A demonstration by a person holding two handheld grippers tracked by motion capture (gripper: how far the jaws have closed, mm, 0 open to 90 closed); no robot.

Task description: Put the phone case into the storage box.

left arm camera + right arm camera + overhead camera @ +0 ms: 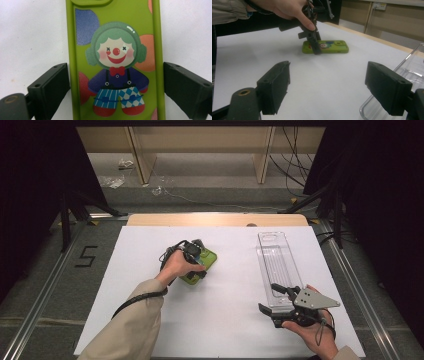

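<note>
A green phone case (pixel 117 25) with a clown picture lies flat on the white sheet (pixel 225 320), left of the middle. My left gripper (pixel 197 262) points down at it. Its two black jaws stand flush against the case's long edges, with no gap showing on either side. From the right gripper view the case (pixel 337 47) rests on the table under the left gripper (pixel 314 47). My right gripper (pixel 267 297) is held near the front right, jaws wide apart with nothing between them, facing the case from a distance.
A long clear plastic tray (pixel 275 255) lies on the right of the sheet, its near end just beside the right gripper; it also edges into the right gripper view (pixel 412 65). A wooden table edge (pixel 215 219) runs along the back.
</note>
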